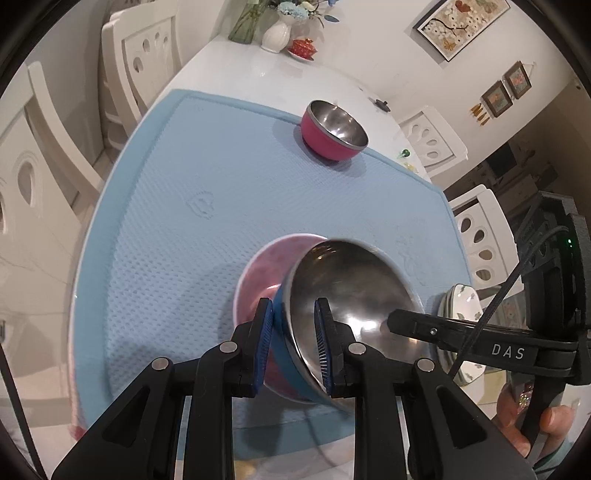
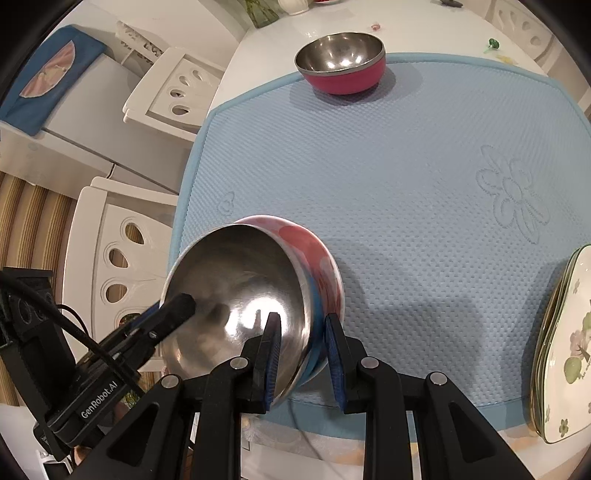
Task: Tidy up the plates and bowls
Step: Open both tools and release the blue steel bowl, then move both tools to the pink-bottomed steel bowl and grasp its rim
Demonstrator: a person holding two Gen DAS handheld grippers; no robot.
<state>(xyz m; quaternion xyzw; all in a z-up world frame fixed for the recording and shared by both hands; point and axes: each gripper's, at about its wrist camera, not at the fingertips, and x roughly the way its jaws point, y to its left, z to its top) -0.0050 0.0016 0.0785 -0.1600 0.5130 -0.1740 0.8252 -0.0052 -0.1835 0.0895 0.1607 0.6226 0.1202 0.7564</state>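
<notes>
Both grippers clamp the rim of one steel-lined blue bowl (image 1: 351,314), which is tilted and sits over a pink-and-white bowl (image 1: 258,273) near the front edge of the blue mat (image 1: 221,184). Whether the blue bowl rests in the lower bowl or hangs just above it cannot be told. In the left wrist view, the left gripper (image 1: 294,339) has one pad on the blue outer wall and the other on the steel inside, jaws pinching the rim between them. In the right wrist view, the right gripper (image 2: 302,352) grips the opposite side of the rim the same way, one pad inside the bowl and one outside against the blue wall. Each gripper shows in the other's view, reaching into the bowl from the side; a hand (image 1: 532,417) holds the right one. A second steel bowl with a red outer wall (image 2: 341,62) stands upright at the far edge of the mat, well apart from the held bowl. A stack of white plates (image 2: 565,354) with a floral print lies at the right edge of the mat. The mat covers a white table (image 1: 258,70), with white chairs (image 1: 147,55) around it and vases (image 1: 277,33) at the far end.
</notes>
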